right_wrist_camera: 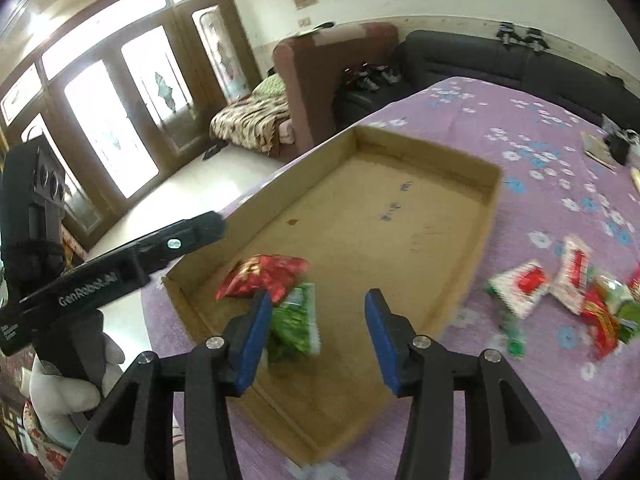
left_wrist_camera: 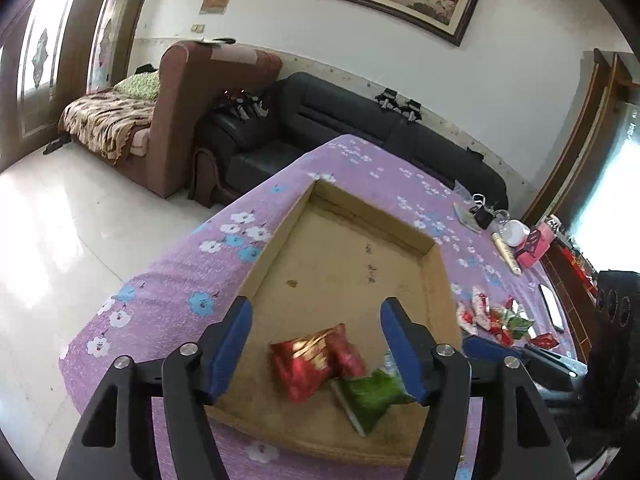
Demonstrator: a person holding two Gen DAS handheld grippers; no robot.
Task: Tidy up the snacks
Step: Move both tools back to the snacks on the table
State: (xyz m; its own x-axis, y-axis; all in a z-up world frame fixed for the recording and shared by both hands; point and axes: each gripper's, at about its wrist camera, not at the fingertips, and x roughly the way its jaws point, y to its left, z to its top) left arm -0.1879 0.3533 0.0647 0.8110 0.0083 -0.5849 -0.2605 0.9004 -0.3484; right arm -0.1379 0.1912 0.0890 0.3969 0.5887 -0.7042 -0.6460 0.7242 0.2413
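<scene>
blue pads of my right fingers (right_wrist_camera: 316, 336) sit closest to the lens, standing apart with nothing pressed between them; the green packet (right_wrist_camera: 296, 320) lies in the box just beside the left-hand pad, partly behind it, not gripped. my left fingers (left_wrist_camera: 316, 348) are parted wider and likewise empty, hanging above the red packet (left_wrist_camera: 316, 360), which rests on the floor of the cardboard box (right_wrist_camera: 490, 208) touching the green one at the near end.

finding: both packets already lie in the box. the remaining snack pile (right_wrist_camera: 568, 284) sits loose on the purple flowered cloth (right_wrist_camera: 540, 148), outside the box's right wall, well apart from both packets.

judgement: the coming move turns on that pile lying to the right of the box. my right hand is nearer to it; the left would have to cross the whole box. the nearest white-and-red packet (right_wrist_camera: 520, 286) lies skewed across my line of approach, so i expect a wrist turn before closing. motion blur hides finer detail.
</scene>
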